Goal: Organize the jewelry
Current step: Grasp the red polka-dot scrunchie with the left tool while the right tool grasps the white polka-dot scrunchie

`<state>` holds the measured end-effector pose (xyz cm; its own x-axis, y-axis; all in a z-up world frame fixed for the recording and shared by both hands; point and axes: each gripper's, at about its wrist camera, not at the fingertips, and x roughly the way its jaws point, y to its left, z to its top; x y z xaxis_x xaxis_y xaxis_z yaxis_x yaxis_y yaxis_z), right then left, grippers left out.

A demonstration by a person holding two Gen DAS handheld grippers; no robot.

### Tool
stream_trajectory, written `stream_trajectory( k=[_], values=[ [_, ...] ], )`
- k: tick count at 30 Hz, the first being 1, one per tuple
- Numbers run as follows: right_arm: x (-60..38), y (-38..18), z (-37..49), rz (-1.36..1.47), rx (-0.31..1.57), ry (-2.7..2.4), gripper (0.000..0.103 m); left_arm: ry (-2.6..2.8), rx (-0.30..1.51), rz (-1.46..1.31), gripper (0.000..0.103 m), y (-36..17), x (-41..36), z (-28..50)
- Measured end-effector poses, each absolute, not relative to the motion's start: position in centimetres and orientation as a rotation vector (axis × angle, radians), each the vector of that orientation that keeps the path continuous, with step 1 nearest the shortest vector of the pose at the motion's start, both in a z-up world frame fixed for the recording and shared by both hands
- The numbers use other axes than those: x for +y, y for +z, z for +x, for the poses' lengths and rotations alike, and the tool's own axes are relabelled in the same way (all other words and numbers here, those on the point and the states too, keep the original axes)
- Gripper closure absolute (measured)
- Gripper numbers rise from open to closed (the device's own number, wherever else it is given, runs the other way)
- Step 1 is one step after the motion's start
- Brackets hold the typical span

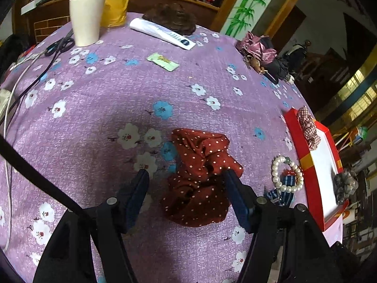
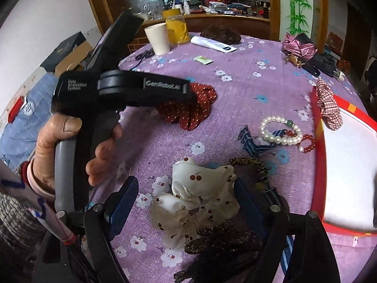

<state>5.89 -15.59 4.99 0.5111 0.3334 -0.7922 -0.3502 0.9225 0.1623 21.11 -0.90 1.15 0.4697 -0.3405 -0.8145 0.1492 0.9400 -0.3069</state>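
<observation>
My left gripper (image 1: 186,176) is open, its blue fingers on either side of a red polka-dot scrunchie (image 1: 200,176) on the purple cloth. My right gripper (image 2: 186,186) is open around a white cherry-print scrunchie (image 2: 198,202), with a dark sequined scrunchie (image 2: 219,243) just below it. A pearl bracelet (image 2: 280,129), a red bead bracelet (image 2: 307,141) and a blue striped bow (image 2: 254,141) lie beside the red box (image 2: 317,127), which holds a checked scrunchie (image 2: 327,106). The pearl bracelet (image 1: 286,174) and box (image 1: 304,160) also show in the left wrist view.
A cream cup (image 1: 86,18), yellow jar (image 1: 115,7), scissors (image 1: 59,46), cables (image 1: 9,108), a white tube (image 1: 162,33), a green packet (image 1: 162,61) and a folded pink umbrella (image 1: 256,47) stand at the table's far side. A leopard-print band (image 2: 254,165) lies near my right gripper.
</observation>
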Motion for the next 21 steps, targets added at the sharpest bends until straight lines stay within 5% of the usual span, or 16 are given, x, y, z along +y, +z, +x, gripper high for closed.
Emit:
stream_trajectory(
  k=[1,3,4,7,19,21],
  values=[
    [-15.4,4.7,6.0,-0.031,0.963,0.408,0.037,-0.307,1.044,-0.188,0.042,1.1,-1.1,21.1],
    [-15.1,4.4,6.2,-0.051,0.988,0.397,0.068,-0.323,1.068,-0.144,0.089,0.9,-1.8,21.0],
    [-15.0,4.2,6.2,-0.059,1.0,0.392,0.081,-0.323,1.079,-0.133,0.091,0.8,-1.9,20.9],
    [-15.2,4.6,6.1,-0.037,1.001,0.403,0.096,-0.309,1.063,-0.143,0.095,1.8,-1.5,20.1],
    [-18.0,11.2,1.3,0.048,0.812,0.418,0.1,-0.338,0.878,-0.16,0.095,10.4,0.5,12.8],
    [-18.0,10.9,1.4,0.043,0.822,0.403,0.082,-0.34,0.854,-0.153,0.095,11.4,0.5,11.6]
  ],
)
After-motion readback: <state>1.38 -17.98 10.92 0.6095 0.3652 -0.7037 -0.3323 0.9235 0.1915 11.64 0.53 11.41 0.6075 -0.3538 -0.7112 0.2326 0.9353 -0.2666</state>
